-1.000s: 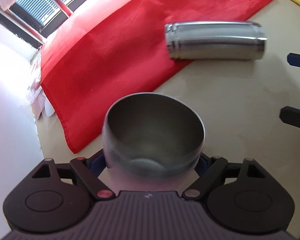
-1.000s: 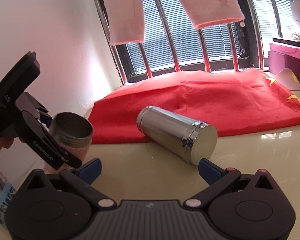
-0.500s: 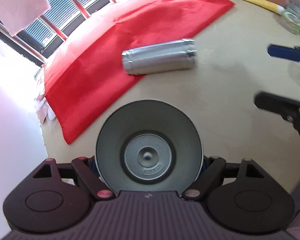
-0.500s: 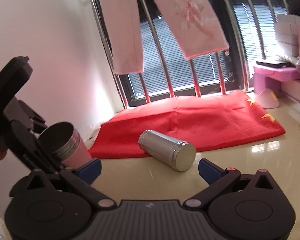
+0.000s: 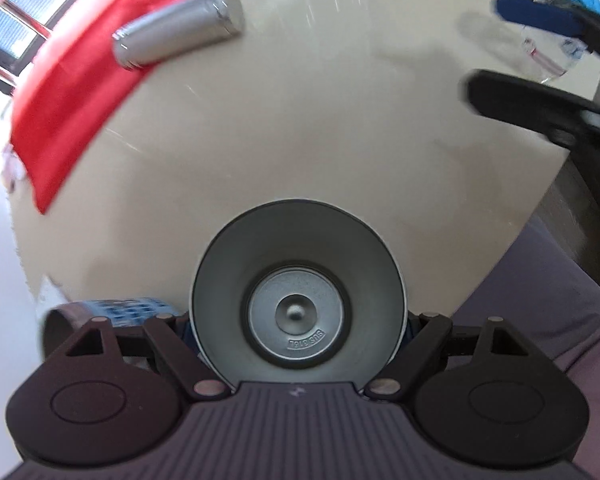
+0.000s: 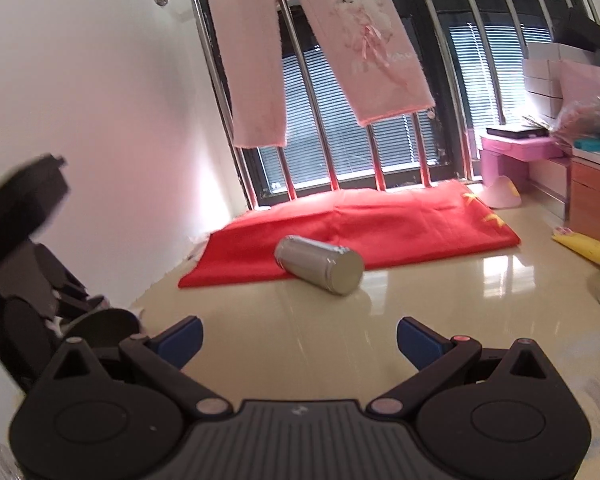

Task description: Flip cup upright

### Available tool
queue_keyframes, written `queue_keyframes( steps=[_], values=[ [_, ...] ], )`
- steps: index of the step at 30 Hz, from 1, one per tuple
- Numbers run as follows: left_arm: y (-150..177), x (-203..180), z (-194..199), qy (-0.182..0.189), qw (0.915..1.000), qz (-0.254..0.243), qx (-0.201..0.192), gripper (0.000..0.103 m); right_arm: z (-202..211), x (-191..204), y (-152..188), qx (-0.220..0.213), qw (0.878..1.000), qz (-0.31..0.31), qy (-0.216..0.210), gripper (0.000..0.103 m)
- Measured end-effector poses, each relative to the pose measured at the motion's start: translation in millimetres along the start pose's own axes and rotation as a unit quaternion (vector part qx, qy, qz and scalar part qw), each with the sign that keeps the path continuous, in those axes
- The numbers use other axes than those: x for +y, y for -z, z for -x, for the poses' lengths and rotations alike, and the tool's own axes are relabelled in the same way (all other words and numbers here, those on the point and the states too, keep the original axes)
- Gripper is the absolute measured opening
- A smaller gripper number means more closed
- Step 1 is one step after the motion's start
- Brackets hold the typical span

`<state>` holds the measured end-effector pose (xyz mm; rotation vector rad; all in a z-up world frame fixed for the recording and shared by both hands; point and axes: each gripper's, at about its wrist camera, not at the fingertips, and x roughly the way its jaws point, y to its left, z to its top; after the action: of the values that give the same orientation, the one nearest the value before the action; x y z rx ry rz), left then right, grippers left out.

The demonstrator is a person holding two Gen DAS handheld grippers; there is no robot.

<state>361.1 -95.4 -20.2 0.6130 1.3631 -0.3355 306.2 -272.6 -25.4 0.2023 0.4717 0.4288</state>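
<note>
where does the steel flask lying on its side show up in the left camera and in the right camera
Left wrist view: the steel flask lies on its side at upper left, blurred, partly on the edge of the red cloth, far beyond the held cup.
Right wrist view: the flask lies near the centre, a little below the middle, flat end toward the camera.
Shared landmark: the red cloth right behind the flask in both.

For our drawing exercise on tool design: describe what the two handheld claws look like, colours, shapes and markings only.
Both claws, left and right, share a black ribbed body, two round black side discs, angled linkage arms with silvery rivets and red-dotted pivots. The fingers carry blue pads.
</note>
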Motion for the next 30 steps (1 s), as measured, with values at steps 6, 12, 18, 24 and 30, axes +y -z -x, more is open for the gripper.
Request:
queue_keyframes(
  steps=[6,12,18,24,30],
  values=[
    [-27,0,-11,0.010,0.9983,0.032,-0.048,0.085,22,-13,13,0.011,1.000,-0.003,0.029,0.103],
    [-41,-8,-27,0.009,0.9959,0.050,-0.075,0.085,28,-16,20,0.016,0.999,-0.003,0.048,0.103],
    [-24,-9,-5,0.020,0.9877,0.067,-0.140,0.102,31,-14,17,0.018,0.998,0.008,0.061,0.103],
    [38,1,39,-0.019,0.9711,0.093,-0.219,0.103,26,5,8,0.019,0.998,0.028,0.061,0.103],
    [111,22,57,-0.038,0.9496,0.162,-0.266,0.103,-7,34,2,0.078,0.995,0.014,0.060,0.103]
  ],
)
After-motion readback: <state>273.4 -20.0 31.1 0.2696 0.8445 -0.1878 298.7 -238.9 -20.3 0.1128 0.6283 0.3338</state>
